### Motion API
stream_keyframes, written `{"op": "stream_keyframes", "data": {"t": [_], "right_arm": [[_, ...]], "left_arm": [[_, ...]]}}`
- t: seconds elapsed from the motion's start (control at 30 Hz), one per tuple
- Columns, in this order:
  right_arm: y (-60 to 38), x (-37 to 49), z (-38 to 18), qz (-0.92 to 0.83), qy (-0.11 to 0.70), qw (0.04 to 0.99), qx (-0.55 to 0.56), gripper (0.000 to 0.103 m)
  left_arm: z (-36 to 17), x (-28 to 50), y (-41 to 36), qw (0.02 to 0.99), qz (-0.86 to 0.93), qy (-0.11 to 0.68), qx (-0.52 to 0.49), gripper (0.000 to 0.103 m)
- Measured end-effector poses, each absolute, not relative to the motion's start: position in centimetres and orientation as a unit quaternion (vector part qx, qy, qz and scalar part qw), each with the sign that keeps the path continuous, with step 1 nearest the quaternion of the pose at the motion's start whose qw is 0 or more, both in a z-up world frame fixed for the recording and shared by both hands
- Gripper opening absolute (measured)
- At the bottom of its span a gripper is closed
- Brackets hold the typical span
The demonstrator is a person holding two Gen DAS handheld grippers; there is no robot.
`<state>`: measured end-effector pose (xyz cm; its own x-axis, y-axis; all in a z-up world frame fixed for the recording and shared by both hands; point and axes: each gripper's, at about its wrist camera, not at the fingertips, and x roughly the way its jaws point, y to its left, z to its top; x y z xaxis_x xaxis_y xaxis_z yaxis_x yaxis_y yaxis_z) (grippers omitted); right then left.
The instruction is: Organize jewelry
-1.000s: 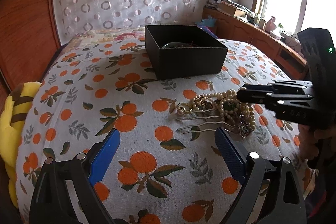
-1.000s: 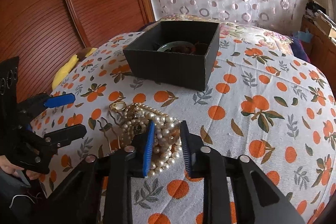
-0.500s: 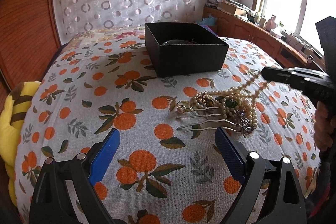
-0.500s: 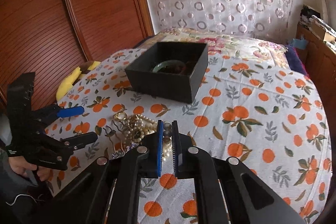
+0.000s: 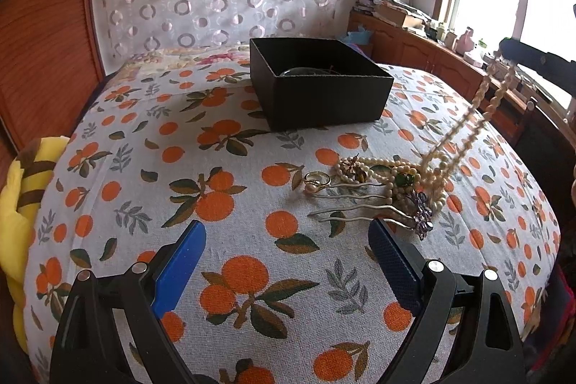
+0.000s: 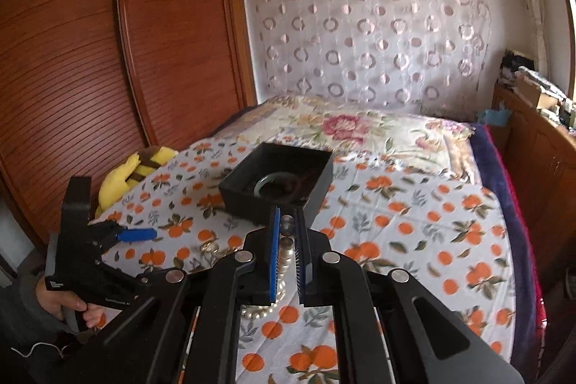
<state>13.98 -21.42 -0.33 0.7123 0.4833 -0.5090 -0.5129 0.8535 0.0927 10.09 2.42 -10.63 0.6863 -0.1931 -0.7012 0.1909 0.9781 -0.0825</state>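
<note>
The pearl necklace [image 5: 464, 135] is clenched in the right hand-held gripper [image 6: 287, 233]; next, carrying over the black box [image 5: 324, 92]. The left hand-held gripper [image 5: 288, 261] gapes empty.

No legible text
Small white lettering on the left tool [image 6: 138, 234] body is too blurred to read; nothing else carries writing.

Both wrist views look obliquely down, sharing the black box [image 5: 320, 89].
</note>
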Motion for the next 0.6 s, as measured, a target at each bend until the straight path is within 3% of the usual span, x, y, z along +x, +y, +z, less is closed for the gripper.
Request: {"op": "stream_keyframes", "data": {"t": [0.6], "right_arm": [[-26.9,13.3,4.6,0.22,0.212,0.952,-0.015,0.009]], "left_arm": [[-10.2,10.3,1.5,0.917,-0.116,0.382,0.004,0.088]]}}
